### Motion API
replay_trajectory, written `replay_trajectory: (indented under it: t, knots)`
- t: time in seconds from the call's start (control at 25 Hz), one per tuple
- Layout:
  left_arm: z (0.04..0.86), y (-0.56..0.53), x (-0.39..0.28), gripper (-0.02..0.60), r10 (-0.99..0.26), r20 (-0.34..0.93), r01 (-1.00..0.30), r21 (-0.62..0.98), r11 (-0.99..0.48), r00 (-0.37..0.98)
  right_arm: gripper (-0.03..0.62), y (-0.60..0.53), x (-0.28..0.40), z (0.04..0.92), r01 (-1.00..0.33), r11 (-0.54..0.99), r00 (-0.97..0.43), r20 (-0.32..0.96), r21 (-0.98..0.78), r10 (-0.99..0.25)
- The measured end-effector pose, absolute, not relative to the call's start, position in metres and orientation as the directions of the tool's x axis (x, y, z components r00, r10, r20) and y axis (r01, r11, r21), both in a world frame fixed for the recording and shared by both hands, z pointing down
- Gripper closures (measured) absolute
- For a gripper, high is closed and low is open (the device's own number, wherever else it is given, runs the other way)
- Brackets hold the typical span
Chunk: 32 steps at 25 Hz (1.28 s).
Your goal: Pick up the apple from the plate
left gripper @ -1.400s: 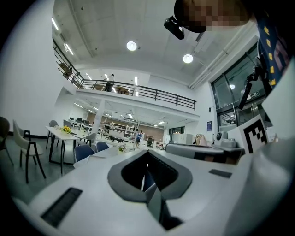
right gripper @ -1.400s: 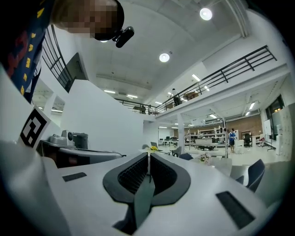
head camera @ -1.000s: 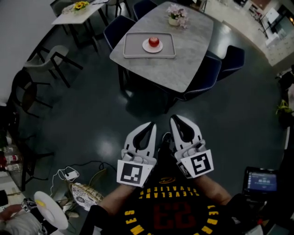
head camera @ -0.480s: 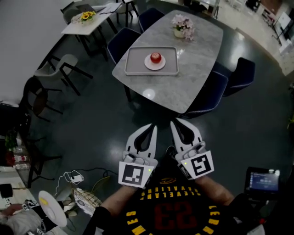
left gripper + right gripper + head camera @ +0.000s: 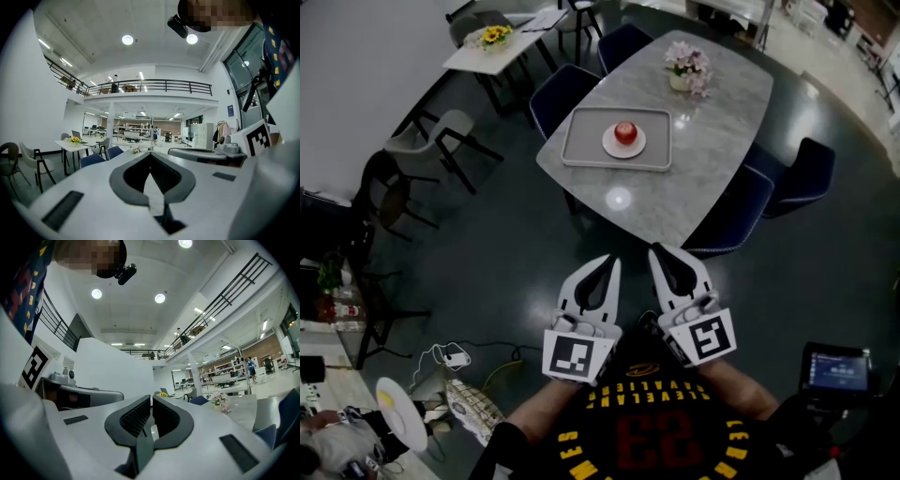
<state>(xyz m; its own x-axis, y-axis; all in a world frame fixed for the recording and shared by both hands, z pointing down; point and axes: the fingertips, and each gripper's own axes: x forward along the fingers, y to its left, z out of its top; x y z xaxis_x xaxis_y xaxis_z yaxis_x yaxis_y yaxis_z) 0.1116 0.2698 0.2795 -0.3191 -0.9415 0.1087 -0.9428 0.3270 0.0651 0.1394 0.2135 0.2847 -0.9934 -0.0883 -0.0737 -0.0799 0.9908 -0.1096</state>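
Reading both sets of fingers as pressed together, nothing between them; left gripper and right gripper sit side by side at 6 o'clock over dark floor. Apple rests on white plate in grey tray, on worktop at 12 o'clock, well apart from both grippers.

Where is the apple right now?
In the head view the apple sits upper centre, on a white plate inside the grey tray on the marble table, with potted flowers farther off to its right.
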Motion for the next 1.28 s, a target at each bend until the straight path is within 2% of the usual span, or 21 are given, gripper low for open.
replay_trajectory:
  t: [0.24, 0.52, 1.08, 1.28]
  knots:
    - [0.281, 0.272, 0.101, 0.580, -0.937, 0.111, -0.937, 0.079, 0.340, -0.331, 0.588, 0.217, 0.126, 0.283, -0.062, 0.993, -0.995, -0.068, -0.105, -0.069]
    - [0.292, 0.266, 0.054, 0.580, -0.941, 0.111, -0.936, 0.118, 0.331, -0.318, 0.587, 0.210, 0.081, 0.293, -0.078, 0.993, -0.996, -0.041, -0.091, -0.082]
    - [0.291, 0.273, -0.105, 0.580, -0.971, 0.048, -0.953, 0.189, 0.238, -0.233, 0.588, 0.219, -0.061, 0.294, -0.181, 0.982, -0.983, 0.038, -0.055, -0.179]
    - [0.294, 0.268, -0.145, 0.580, -0.979, 0.079, -0.949, 0.244, 0.199, -0.186, 0.588, 0.217, -0.092, 0.305, -0.246, 0.965, -0.967, 0.093, -0.091, -0.238]
